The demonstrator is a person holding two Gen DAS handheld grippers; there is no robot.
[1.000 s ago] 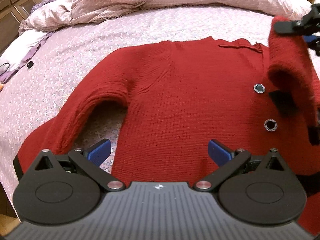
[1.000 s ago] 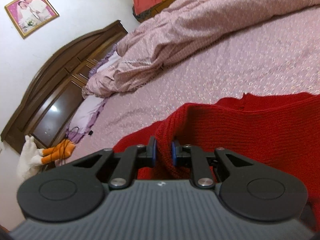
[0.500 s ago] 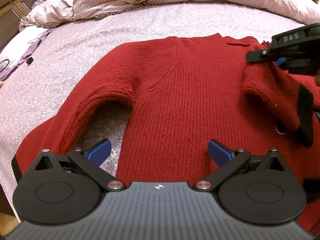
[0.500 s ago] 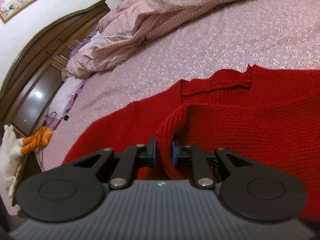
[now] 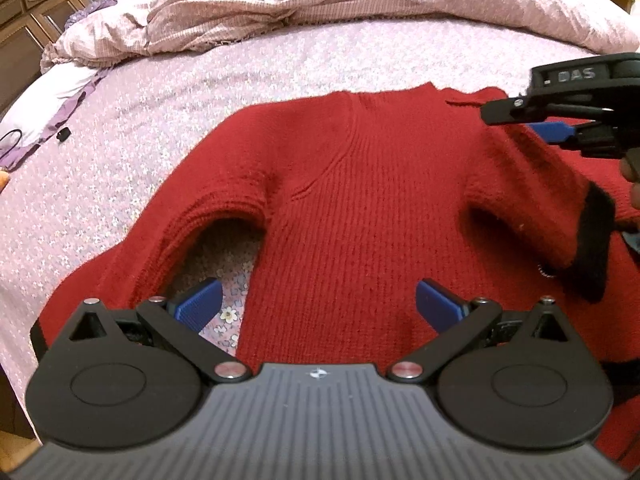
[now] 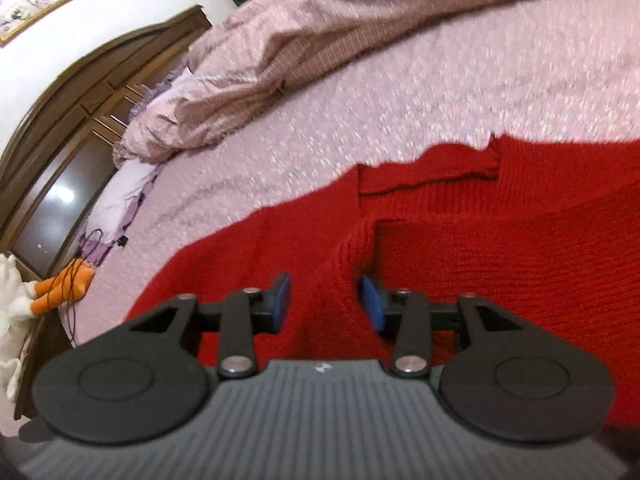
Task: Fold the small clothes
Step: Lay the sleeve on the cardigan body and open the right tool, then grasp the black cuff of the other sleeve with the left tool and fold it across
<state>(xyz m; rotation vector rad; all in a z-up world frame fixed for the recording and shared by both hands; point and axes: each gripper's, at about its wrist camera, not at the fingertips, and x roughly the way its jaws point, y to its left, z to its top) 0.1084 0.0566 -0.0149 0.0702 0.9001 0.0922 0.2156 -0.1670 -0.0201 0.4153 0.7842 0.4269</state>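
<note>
A red knit sweater (image 5: 360, 208) lies flat on the pink flowered bed sheet (image 5: 200, 92), neckline toward the far side. Its right sleeve (image 5: 532, 200), ending in a black cuff (image 5: 596, 240), is folded inward across the chest. My right gripper (image 6: 324, 300) hovers at the sleeve's fold (image 6: 344, 264). Its jaws are opening, with the knit ridge between the blue pads and neither pad pressing it. From the left wrist view the right gripper (image 5: 556, 132) enters at the right edge. My left gripper (image 5: 316, 300) stands wide open over the sweater's lower part, holding nothing. The left sleeve (image 5: 120, 264) lies spread out.
A crumpled pink duvet (image 5: 320, 0) is heaped along the far side of the bed. A pillow (image 5: 52, 96) and a black cable (image 5: 12, 140) lie at the far left. A dark wooden headboard (image 6: 60, 140) and a stuffed toy (image 6: 52, 292) stand beyond the left edge.
The right gripper came down and carried the sleeve across the sweater's front, covering the buttons. Its jaws, shut on the sleeve before, have parted. The left gripper stayed open and hardly moved.
</note>
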